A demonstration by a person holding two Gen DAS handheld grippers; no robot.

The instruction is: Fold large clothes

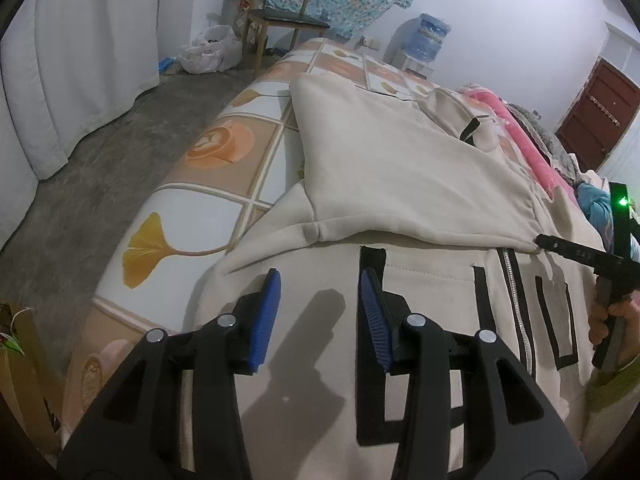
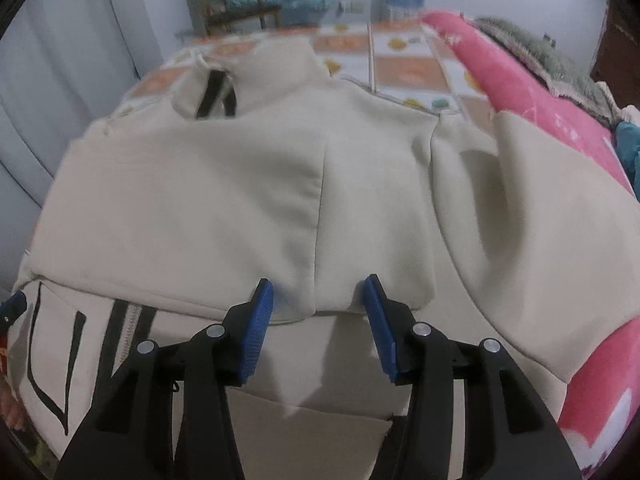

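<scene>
A large cream zip jacket (image 1: pixel 400 168) with black trim lies spread on a bed, one sleeve folded across its chest. My left gripper (image 1: pixel 320 280) hovers open over the jacket's lower front, left of the zipper (image 1: pixel 520 304), with nothing between its blue pads. In the right wrist view the jacket (image 2: pixel 200 200) fills the frame. My right gripper (image 2: pixel 318 284) stands open over the folded sleeve's lower edge, which lies between the fingertips without the pads pressing on it. The right gripper's black finger (image 1: pixel 560 246) and the hand that holds it show at the right edge of the left wrist view.
The bed's sheet (image 1: pixel 224 184) has orange and white squares. A pink blanket (image 2: pixel 540 92) is bunched along the bed's right side. Beyond the bed stand a wooden chair (image 1: pixel 280 12), a water dispenser (image 1: pixel 428 36) and a plastic bag (image 1: pixel 208 50); white curtains (image 1: pixel 80 60) hang left.
</scene>
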